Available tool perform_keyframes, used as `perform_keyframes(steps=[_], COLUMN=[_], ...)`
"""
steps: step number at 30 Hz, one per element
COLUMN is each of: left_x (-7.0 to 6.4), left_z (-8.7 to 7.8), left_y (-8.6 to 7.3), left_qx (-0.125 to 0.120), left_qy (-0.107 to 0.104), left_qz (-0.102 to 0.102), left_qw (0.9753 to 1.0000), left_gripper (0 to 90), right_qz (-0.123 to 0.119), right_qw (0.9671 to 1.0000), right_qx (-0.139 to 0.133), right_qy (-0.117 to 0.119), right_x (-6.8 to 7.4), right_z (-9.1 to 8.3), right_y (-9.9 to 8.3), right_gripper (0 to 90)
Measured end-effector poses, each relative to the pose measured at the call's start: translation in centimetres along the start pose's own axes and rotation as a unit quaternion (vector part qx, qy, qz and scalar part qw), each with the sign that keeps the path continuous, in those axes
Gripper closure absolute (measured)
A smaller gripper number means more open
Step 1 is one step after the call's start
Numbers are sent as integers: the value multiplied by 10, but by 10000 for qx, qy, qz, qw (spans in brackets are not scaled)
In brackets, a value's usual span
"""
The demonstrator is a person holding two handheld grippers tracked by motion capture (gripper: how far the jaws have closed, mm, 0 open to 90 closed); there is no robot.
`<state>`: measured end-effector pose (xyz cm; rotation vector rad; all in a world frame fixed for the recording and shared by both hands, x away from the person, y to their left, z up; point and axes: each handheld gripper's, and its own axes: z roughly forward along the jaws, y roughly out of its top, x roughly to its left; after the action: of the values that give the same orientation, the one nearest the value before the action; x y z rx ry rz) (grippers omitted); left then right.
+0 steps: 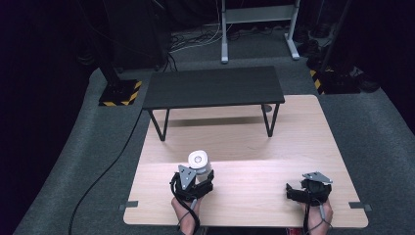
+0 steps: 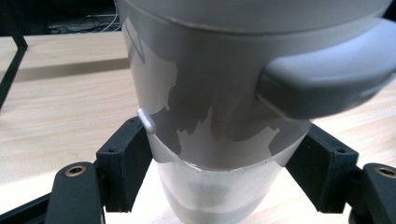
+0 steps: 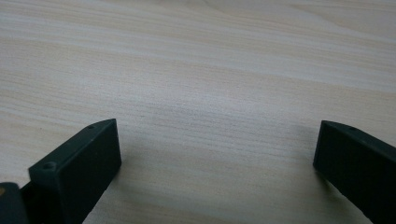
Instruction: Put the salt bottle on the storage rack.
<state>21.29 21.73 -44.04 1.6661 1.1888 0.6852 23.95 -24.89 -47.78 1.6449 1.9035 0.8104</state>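
A white translucent tumbler (image 1: 198,160) with a grey lid stands upright near the front left of the wooden table (image 1: 293,127). My left gripper (image 1: 201,177) is shut on its lower body. In the left gripper view the tumbler (image 2: 219,107) looms close, and the two black jaws of the left gripper (image 2: 222,163) press against its sides. A grey tab of the lid juts out at the right. My right gripper (image 1: 298,188) rests low at the front right, far from the tumbler. In its own view the right gripper (image 3: 217,149) stands open over bare wood.
A low black bench (image 1: 213,87) on thin legs stands across the far part of the table. Grey carpet surrounds the table. A black cable (image 1: 105,166) runs over the floor at the left, and a stand base with yellow-black tape (image 1: 120,93) sits beyond it.
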Motion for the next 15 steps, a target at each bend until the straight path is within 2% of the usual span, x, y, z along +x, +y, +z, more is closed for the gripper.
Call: perform_keyframes(steps=[15], left_x=[11], left_z=[4], left_y=[17], left_qx=[-110], left_qy=[3], left_qz=[-7], left_qw=[9999], left_gripper=[266], right_qz=[-9], right_qw=[10000], right_qx=[-4], right_qy=[2], right_x=[0], right_z=[0], right_y=[0], right_gripper=[0])
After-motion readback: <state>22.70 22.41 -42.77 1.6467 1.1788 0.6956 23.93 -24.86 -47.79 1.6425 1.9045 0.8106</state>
